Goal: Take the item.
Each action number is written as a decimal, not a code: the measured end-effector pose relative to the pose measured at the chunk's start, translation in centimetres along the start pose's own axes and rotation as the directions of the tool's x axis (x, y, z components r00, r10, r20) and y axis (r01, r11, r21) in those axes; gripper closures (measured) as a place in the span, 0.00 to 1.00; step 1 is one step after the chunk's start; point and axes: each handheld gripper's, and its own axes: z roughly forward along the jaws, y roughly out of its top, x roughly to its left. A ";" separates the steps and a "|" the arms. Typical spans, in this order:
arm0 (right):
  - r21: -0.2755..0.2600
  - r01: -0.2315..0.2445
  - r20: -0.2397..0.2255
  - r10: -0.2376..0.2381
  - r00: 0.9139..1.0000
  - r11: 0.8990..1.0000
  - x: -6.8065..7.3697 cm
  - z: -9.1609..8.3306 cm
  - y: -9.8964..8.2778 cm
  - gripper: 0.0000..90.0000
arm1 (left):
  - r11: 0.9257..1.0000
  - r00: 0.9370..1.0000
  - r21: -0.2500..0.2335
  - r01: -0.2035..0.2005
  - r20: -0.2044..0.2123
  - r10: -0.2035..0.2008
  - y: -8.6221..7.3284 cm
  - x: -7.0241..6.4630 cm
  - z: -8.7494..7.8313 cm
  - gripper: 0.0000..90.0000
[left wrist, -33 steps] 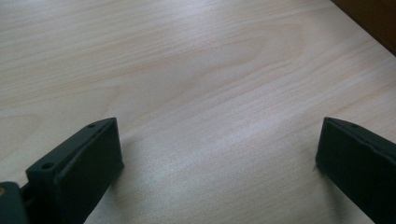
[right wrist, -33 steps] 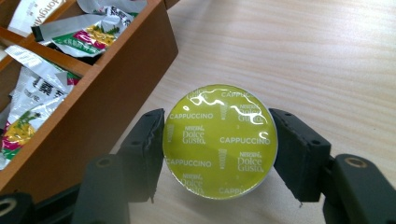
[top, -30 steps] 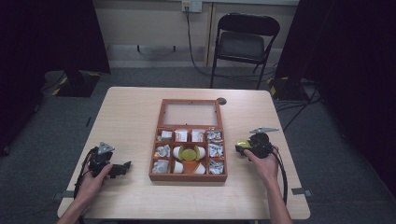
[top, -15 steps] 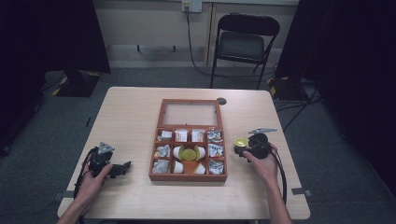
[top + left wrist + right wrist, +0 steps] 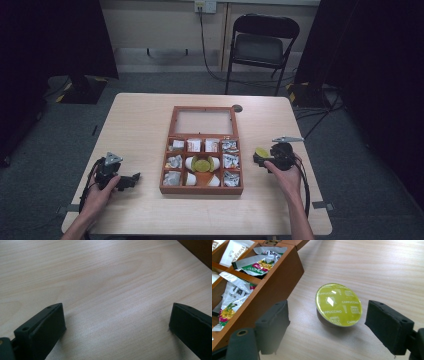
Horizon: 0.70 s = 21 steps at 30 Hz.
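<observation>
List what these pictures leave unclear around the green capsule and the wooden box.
- Green capsule, right gripper view: its body is hidden under its tilted foil lid.
- Wooden box, high view: sachet print too small to read; in the right gripper view the left edge cuts off most compartments.
- Left tool, left gripper view: the bottom edge cuts off its open jaws.
- Right tool: jaws just opened, clear of the capsule.

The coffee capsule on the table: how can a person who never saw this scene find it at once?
Start at the wooden box in the middle of the table. Just off its right side, the coffee capsule lies alone on bare wood between the open right tongs. Its shiny green lid reads CAPPUCCINO, unlike the packets inside the box.
</observation>
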 end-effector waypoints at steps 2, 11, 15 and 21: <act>-0.013 -0.006 0.004 0.006 1.000 1.000 0.0 -0.4 0.0 0.20 | 1.000 1.000 0.000 0.000 0.001 0.000 0.0 0.0 0.0 0.00; -0.020 -0.010 -0.001 0.010 1.000 1.000 -0.3 -1.6 -0.5 0.20 | 1.000 1.000 0.000 0.000 0.000 0.000 0.0 0.0 0.0 0.00; -0.007 -0.006 0.009 0.006 1.000 1.000 -0.6 -2.2 -1.0 0.20 | 1.000 1.000 0.000 0.000 0.000 0.000 0.0 0.0 0.0 0.00; -0.006 0.006 0.037 -0.005 0.999 1.000 -0.6 -4.0 -2.5 0.19 | 1.000 1.000 0.000 0.000 0.000 0.000 0.0 0.0 0.0 0.00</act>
